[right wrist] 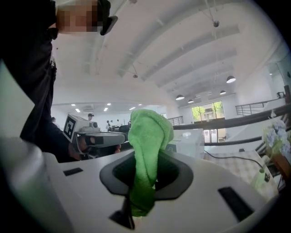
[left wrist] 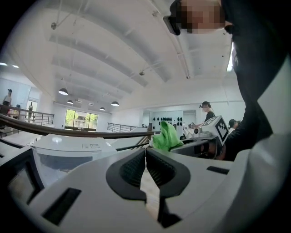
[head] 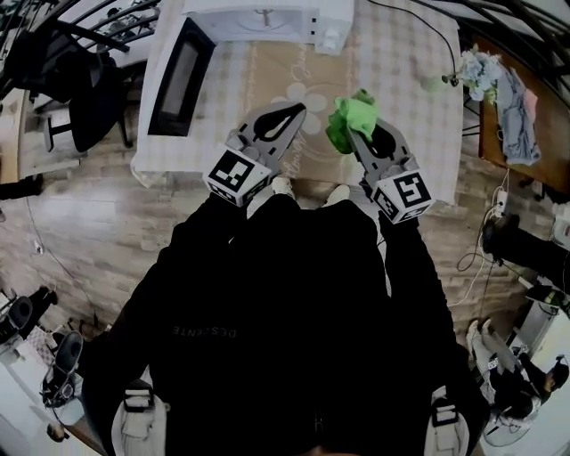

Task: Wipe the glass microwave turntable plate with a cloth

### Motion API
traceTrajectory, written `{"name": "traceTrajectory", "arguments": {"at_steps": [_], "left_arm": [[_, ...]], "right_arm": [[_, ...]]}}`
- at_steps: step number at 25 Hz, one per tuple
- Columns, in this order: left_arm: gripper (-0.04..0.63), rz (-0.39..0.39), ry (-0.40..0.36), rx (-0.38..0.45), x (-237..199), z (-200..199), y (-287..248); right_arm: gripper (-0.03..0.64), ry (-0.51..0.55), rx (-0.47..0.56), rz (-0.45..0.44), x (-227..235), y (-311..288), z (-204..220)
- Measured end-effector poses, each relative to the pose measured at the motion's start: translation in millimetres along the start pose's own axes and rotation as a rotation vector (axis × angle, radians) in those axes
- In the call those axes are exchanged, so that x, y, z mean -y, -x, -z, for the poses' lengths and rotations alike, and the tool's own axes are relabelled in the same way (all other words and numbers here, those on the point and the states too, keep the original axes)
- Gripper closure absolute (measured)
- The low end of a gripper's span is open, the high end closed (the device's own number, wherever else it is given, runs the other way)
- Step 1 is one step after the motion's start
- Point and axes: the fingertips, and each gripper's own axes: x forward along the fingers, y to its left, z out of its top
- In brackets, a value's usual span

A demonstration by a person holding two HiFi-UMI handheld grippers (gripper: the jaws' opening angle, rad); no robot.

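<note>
My right gripper (head: 358, 126) is shut on a green cloth (head: 351, 119), which bunches up above its jaws (right wrist: 146, 136). My left gripper (head: 292, 109) is shut with nothing in it, its pads meeting at the tip (left wrist: 145, 150). Both are held side by side over the near edge of a checked tablecloth (head: 419, 134), tilted upward. Between and just beyond them lies what looks like the clear glass plate (head: 298, 94), faint, with a pale lobed centre. In the left gripper view the cloth (left wrist: 166, 135) shows to the right.
A white microwave (head: 267, 16) stands at the table's far edge with its dark door (head: 181, 76) swung open to the left. A black cable (head: 423, 27) crosses the far right corner. A brown side table with flowers (head: 479, 71) stands at the right, and a black chair (head: 85, 89) at the left.
</note>
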Motion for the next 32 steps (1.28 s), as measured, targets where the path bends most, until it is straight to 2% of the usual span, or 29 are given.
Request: {"name": "traceTrajectory", "arguments": {"at_steps": [5,9,13,32], "left_arm": [[0.574,-0.061,0.05,0.039,11.9,-17.6,0.0],[0.574,-0.078,0.039,0.057,22.5,-34.4,-3.9],[0.574,-0.061,-0.014,0.062,34.3,-49.6,-8.2],[0.574,-0.016,-0.056,0.077,32.5,-74.1,-13.8]], "right_arm": [[0.531,0.085,0.043,-0.105,-1.0,8.3,-31.4],[0.529,0.093,0.088,-0.139,-0.7,19.1,-51.4],[0.53,0.118,0.11,-0.145,-3.7,24.6,-67.9],[0.531,0.125,0.132,-0.114,-10.4,18.8,-100.4]]}}
